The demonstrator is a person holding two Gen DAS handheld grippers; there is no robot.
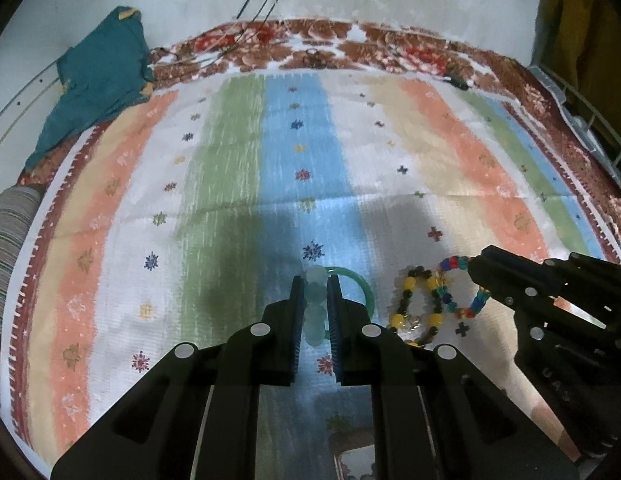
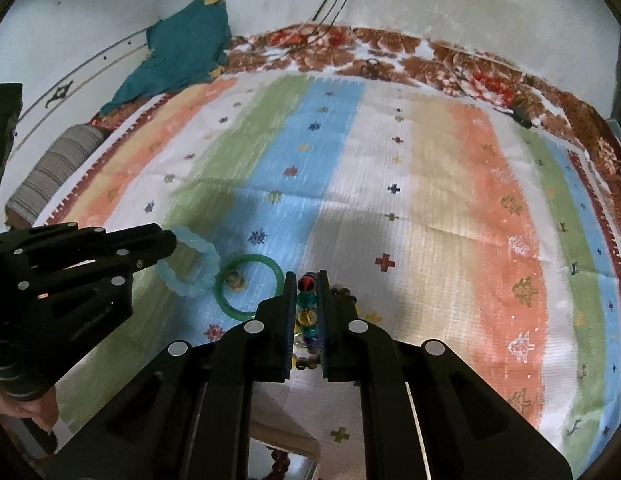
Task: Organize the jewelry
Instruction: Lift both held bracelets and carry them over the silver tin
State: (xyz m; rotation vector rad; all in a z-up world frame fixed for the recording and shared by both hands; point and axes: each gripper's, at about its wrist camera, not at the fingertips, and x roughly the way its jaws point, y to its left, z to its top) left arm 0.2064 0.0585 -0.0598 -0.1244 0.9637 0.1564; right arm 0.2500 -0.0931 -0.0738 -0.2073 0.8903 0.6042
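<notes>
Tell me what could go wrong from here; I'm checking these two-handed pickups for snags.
The right gripper pinches only a few beads of the multicoloured bracelet, so it might slip free. That bracelet seems to overlap the yellow-and-black bracelet and may drag it. The left gripper grips the pale blue bracelet beside the green bangle, which could get nudged.

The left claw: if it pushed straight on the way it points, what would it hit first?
Probably the green bangle lying just beyond the left claw, which is shut on a pale blue bead bracelet; otherwise the striped cloth. Depth is unclear.
</notes>
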